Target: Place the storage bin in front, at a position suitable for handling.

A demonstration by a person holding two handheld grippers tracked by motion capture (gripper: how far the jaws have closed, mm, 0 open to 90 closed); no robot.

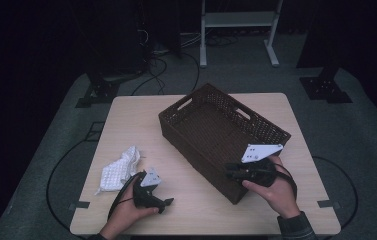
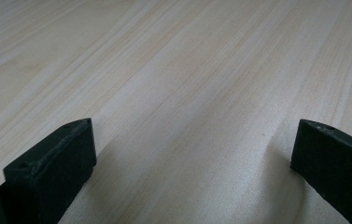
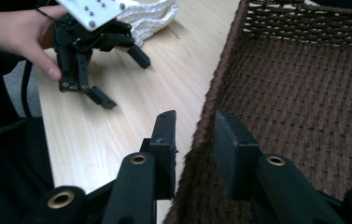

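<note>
A dark brown woven basket stands askew on the light wood table, its inside bare. Left of it lies a crumpled white cloth. My right gripper is at the basket's near right wall. In the right gripper view it stands open, one jaw outside and one inside the basket rim, with a sliver of table between the outer jaw and the rim. My left gripper is low over the table beside the cloth, open with only bare wood between its jaws; the right gripper view shows it too.
The table's front edge runs just under both hands. On the dark floor beyond the table stand a white frame, black stand bases and loose cables.
</note>
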